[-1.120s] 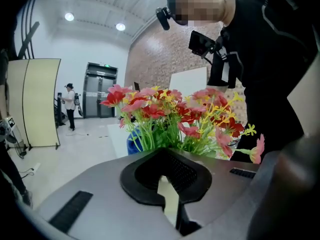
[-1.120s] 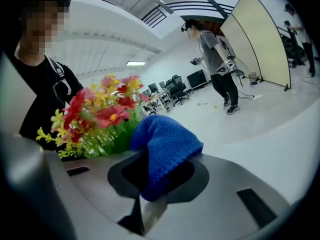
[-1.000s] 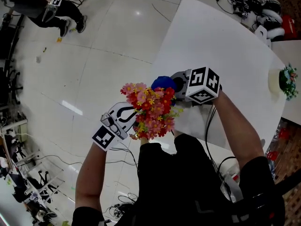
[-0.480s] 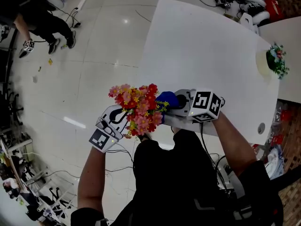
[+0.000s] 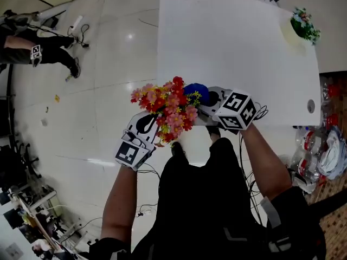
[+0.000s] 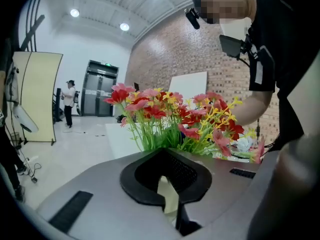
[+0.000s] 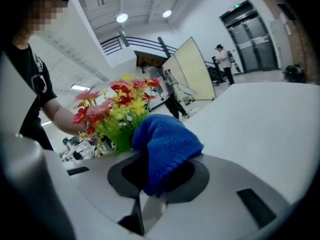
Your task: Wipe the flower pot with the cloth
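Note:
A bunch of red, pink and yellow artificial flowers [image 5: 168, 110] hides the pot beneath it in the head view. My left gripper [image 5: 146, 131] comes in from the lower left. In the left gripper view its jaws [image 6: 167, 184] are shut on a pale cream piece, seemingly the pot's rim [image 6: 167, 198], with the flowers [image 6: 175, 119] rising just beyond. My right gripper [image 5: 214, 103] is shut on a blue cloth [image 5: 196, 92], which sits against the right side of the bunch. The right gripper view shows the cloth [image 7: 165, 141] bulging out of the jaws [image 7: 155, 179] beside the flowers [image 7: 117, 109].
The pot is held in the air just off the near left corner of a white table [image 5: 238, 47]. A second small pot of flowers [image 5: 302, 26] stands at the table's far right corner. Cables lie on the floor and a person [image 5: 38, 47] is at the far left.
The head view has swung, so the table now lies higher in the picture. The cloth stays against the right side of the flowers. Both grips are unchanged.

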Available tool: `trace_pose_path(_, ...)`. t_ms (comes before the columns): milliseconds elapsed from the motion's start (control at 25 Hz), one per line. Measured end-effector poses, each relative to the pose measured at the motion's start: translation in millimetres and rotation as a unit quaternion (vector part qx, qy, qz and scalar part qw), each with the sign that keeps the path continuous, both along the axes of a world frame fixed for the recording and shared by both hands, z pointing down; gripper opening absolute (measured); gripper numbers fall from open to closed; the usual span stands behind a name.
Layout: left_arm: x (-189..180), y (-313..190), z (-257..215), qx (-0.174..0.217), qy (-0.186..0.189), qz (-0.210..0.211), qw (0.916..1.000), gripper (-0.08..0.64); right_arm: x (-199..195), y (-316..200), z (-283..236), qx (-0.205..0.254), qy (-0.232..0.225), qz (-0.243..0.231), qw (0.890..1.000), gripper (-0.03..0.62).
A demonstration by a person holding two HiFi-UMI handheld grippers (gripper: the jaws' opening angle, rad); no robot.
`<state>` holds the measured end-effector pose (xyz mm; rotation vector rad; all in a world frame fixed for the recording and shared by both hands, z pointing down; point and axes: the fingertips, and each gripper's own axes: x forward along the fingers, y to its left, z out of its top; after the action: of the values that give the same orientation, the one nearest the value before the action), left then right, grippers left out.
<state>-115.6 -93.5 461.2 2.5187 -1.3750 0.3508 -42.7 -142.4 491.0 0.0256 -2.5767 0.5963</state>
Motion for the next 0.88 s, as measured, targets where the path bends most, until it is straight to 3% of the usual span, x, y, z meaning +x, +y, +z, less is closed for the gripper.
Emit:
trace_pose_path(160, 2.1, 4.1, 1.3, 0.002, 0.003, 0.023, 0.9997, 0.0, 17.5, 30.4, 0.0, 0.003, -0.006, 0.118, 0.993, 0.061)
trace_pose_path(360, 1.5, -1.6, 0.6, 0.024, 0.005, 0.034, 0.9991, 0.0, 17.5, 74.0, 3.7, 0.008, -0.002, 0.195, 0.981, 0.063)
trace_pose_path(600, 0.4, 2.9, 2.0, 0.003, -0.016, 0.043, 0.999, 0.0, 2.9, 99.0, 3.4, 0.004, 0.003, 0.239, 0.971, 0.063)
trace_pose_path(760, 2.8, -1.1, 1.0, -0.003, -0.025, 0.027, 0.9993, 0.0, -16.3, 115.1, 2.9, -0.01, -0.021, 0.201, 0.979, 0.063)
trace_pose_path(880, 1.7, -0.1, 0.4, -0.011, -0.034, 0.02, 0.9992, 0.0, -39.2, 120.1, 3.2, -0.027, -0.039, 0.202, 0.978, 0.063)
